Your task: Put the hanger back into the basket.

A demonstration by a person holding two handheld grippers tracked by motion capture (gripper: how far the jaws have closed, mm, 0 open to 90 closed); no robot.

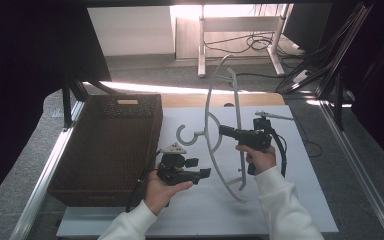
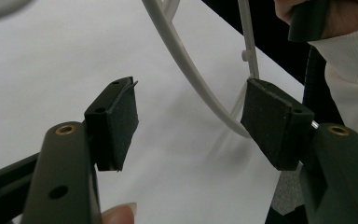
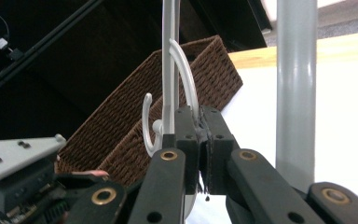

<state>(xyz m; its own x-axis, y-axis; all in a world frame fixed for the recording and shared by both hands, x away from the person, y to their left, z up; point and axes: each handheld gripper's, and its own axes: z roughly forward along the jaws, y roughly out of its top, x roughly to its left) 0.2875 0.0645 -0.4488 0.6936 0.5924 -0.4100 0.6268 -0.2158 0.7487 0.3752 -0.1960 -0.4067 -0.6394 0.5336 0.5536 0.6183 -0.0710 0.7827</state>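
A dark brown rectangular woven wicker basket (image 1: pixel 111 145) sits on the left part of a white tabletop sheet (image 1: pixel 200 210); beyond the table stands a grey metal-legged desk (image 1: pixel 240 30) with cables on the floor

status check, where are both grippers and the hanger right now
Right gripper shut on white hanger, holding it up off the table. Left gripper open, short of the hanger's lower end. Wicker basket sits left, nothing in the way.
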